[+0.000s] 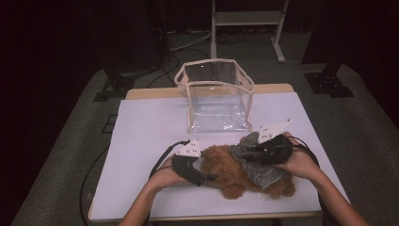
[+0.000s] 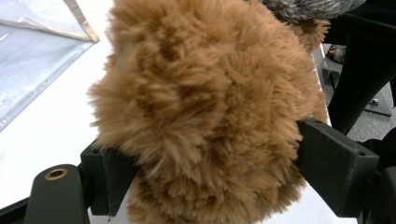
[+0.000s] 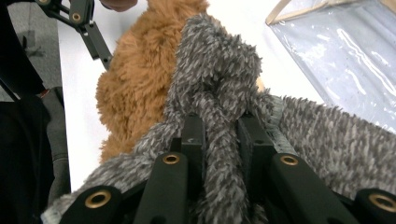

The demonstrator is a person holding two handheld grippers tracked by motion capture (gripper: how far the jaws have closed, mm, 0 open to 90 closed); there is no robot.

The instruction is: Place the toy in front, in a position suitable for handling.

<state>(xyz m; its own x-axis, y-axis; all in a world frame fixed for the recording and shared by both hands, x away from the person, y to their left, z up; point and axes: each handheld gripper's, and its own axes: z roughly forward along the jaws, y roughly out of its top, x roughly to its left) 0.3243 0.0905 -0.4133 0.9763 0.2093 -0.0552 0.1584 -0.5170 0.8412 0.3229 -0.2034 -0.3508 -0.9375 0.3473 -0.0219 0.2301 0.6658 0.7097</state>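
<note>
While the toy [image 1: 235, 172] lies just in front of the bag [image 1: 216, 96] | soft, light and yielding is judged | right gripper [image 1: 249, 153] is clamped on its grey garment [image 3: 219, 93] | left gripper [image 1: 209, 178] is spread wide around the plush head, pads touching fur | body advised as hold, fur being slippery.

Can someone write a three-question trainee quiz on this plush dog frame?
1. True or false: the right gripper is shut on the fuzzy grey knitted garment.
2. What stands at the far side of the white table cover? A) a clear plastic bag with cream trim B) a metal bucket C) a cardboard box
3. Fill in: the left gripper has its jaws on either side of the fluffy brown plush dog's ____.

Key
1. True.
2. A.
3. Head; whether the pads press on the fur is unclear.
</note>
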